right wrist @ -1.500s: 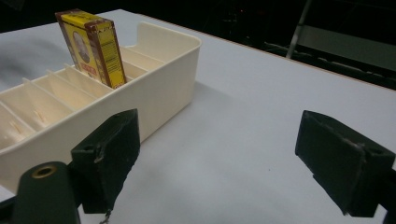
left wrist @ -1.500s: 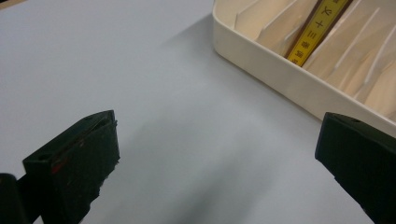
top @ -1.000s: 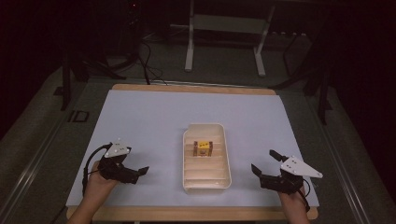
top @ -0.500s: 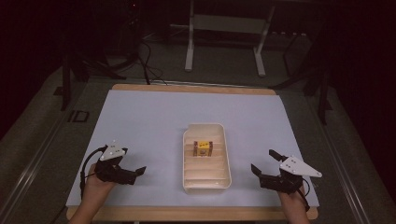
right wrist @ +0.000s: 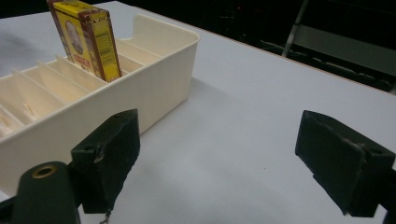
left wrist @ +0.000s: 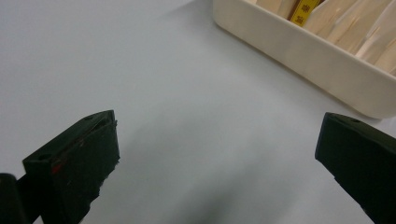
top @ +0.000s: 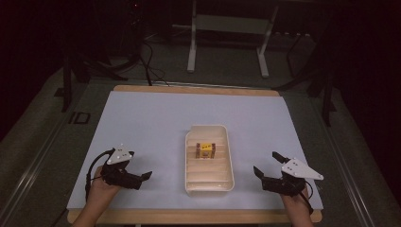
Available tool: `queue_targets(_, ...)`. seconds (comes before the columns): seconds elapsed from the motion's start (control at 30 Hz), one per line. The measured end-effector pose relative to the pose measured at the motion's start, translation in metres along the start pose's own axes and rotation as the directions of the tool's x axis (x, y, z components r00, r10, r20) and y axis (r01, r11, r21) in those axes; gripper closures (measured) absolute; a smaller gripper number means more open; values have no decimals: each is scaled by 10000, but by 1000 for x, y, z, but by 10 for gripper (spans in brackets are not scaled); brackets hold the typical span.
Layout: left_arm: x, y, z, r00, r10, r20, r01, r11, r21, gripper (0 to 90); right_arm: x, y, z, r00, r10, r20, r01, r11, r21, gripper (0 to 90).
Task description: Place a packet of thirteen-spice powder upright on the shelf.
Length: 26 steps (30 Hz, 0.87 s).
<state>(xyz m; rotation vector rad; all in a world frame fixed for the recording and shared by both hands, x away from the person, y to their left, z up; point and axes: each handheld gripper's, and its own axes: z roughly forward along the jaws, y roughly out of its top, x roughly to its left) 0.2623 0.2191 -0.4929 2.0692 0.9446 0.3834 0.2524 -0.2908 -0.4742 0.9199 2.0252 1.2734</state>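
A cream slotted tray (top: 209, 187) lies lengthwise at the table's middle front. A yellow and brown box (top: 205, 150) stands upright in one of its far slots, also seen as the box (right wrist: 87, 39) in the right gripper view. My left gripper (top: 140, 176) rests open on the table left of the tray, jaws wide apart with nothing between them; the tray's wall (left wrist: 299, 51) lies ahead of it. My right gripper (top: 265, 166) sits open to the right of the tray (right wrist: 140, 93), also holding nothing.
A pale blue mat (top: 156, 118) covers the wooden table. Beyond the far edge are a metal stand's legs (top: 227, 42) and cables on a dark floor. A hand holds each gripper at the table's front edge.
The left gripper has shifted slightly back toward the front edge and turned a little toward the tray. The right gripper has stayed put.
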Motion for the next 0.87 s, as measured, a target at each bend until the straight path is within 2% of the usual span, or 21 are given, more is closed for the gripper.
queue_targets(0.17, 1, 0, 0, 9999, -123, 119, 124, 9999, -61, 1, 0, -1, 1, 9999, -59, 90, 58, 9999, 106, 141)
queue_targets(0.47, 1, 0, 1, 9988, -144, 472, 148, 9999, -78, 1, -1, -2, 2, 9976, -264, 636, 253, 9995, 175, 140)
queue_targets(0.87, 2, 0, 2, 9982, -213, 555, 216, 9998, -46, 1, -4, -3, 3, 9956, -315, 878, 284, 9989, 360, 141)
